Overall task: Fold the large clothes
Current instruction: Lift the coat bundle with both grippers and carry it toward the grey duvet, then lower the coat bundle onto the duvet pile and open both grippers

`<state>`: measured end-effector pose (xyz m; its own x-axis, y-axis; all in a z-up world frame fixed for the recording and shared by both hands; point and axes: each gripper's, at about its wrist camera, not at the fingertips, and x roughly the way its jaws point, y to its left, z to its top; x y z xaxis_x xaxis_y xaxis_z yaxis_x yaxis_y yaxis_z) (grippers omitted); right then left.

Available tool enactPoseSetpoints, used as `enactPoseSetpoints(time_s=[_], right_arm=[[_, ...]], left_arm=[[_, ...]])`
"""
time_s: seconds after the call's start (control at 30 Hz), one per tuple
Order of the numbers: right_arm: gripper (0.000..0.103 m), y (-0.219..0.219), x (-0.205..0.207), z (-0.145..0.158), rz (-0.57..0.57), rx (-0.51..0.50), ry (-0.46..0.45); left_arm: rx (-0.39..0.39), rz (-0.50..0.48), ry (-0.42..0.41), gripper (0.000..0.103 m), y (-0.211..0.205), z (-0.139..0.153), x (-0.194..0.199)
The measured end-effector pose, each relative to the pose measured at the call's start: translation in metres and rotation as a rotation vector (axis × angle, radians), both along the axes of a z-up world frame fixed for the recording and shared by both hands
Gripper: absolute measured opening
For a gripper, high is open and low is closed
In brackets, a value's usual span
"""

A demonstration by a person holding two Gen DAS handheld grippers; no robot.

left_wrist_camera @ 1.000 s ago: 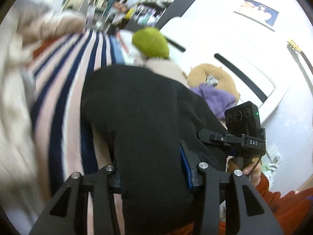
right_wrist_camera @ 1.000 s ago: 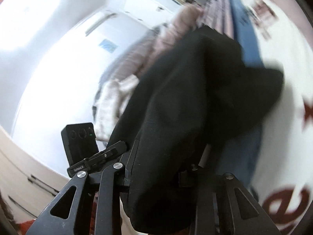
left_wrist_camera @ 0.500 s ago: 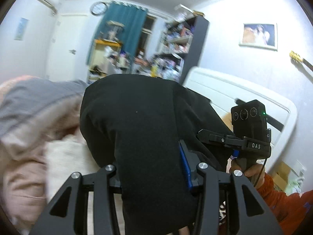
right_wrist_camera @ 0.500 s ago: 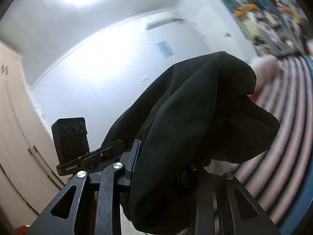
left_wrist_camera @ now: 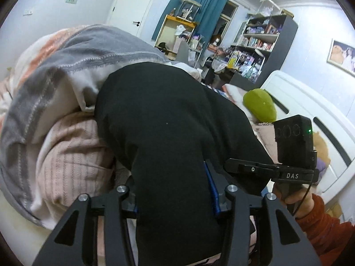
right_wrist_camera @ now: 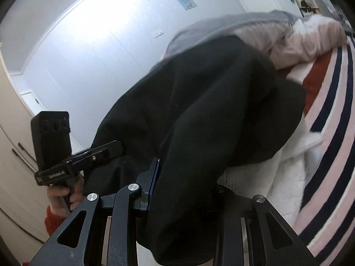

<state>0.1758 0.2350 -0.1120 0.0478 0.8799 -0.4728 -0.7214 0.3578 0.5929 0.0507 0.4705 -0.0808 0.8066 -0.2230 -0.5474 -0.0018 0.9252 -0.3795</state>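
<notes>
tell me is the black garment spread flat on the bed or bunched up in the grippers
Bunched up. The black garment hangs in thick folds, clamped by both the left gripper and the right gripper, lifted off the striped bedding.

Both tongs (left_wrist_camera: 175,199) (right_wrist_camera: 182,199) apparently clamped

White door (left_wrist_camera: 131,8), teal curtain (left_wrist_camera: 206,11), cluttered bookshelf (left_wrist_camera: 264,44), white headboard (left_wrist_camera: 310,110)

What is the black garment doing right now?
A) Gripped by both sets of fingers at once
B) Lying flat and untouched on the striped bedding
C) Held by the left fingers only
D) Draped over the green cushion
A: the black garment is bunched between the left gripper's fingers, and the right wrist view shows it clamped in the right gripper too.
</notes>
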Motion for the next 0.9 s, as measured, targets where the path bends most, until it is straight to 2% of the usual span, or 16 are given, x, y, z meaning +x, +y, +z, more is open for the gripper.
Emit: enactPoseSetpoints(time_s=[0.1, 0.2, 0.27, 0.37, 0.43, 0.47, 0.5, 0.53, 0.63, 0.77, 0.9], right_arm=[[0.025, -0.004, 0.002, 0.009, -0.010, -0.015, -0.025], [0.024, -0.005, -0.004, 0.036, -0.044, -0.021, -0.099], [0.024, -0.011, -0.001, 0.036, -0.066, -0.002, -0.087], [0.025, -0.019, -0.007, 0.020, -0.071, -0.028, -0.054], [0.033, -0.022, -0.009, 0.009, -0.063, -0.035, -0.019], [0.042, -0.024, -0.011, 0.010, -0.067, -0.033, -0.004], [0.050, -0.027, -0.009, 0.013, -0.069, -0.031, 0.007], [0.052, -0.029, -0.011, 0.015, -0.068, -0.030, 0.004], [0.059, -0.034, -0.018, 0.024, -0.071, -0.048, -0.047], [0.063, -0.052, -0.025, 0.034, -0.077, -0.065, -0.112], [0.069, -0.076, -0.032, 0.040, -0.088, -0.044, -0.093]], left_arm=[[0.018, -0.002, -0.007, 0.044, -0.001, 0.005, 0.007], [0.011, -0.006, -0.023, 0.044, -0.001, 0.011, 0.007], [-0.012, -0.018, -0.027, 0.047, -0.003, 0.008, 0.014], [0.000, -0.025, 0.002, 0.055, -0.006, -0.002, 0.014], [-0.010, -0.012, 0.018, 0.061, -0.004, -0.008, 0.009], [-0.012, -0.007, 0.019, 0.061, -0.003, -0.008, 0.006], [-0.005, 0.004, 0.019, 0.067, -0.004, -0.006, 0.001], [0.032, 0.030, 0.024, 0.074, -0.006, -0.002, -0.005], [0.117, 0.094, 0.023, 0.086, -0.015, 0.005, -0.017], [0.175, 0.118, 0.022, 0.086, -0.029, 0.012, -0.028], [0.289, 0.217, 0.006, 0.087, -0.053, 0.024, -0.041]])
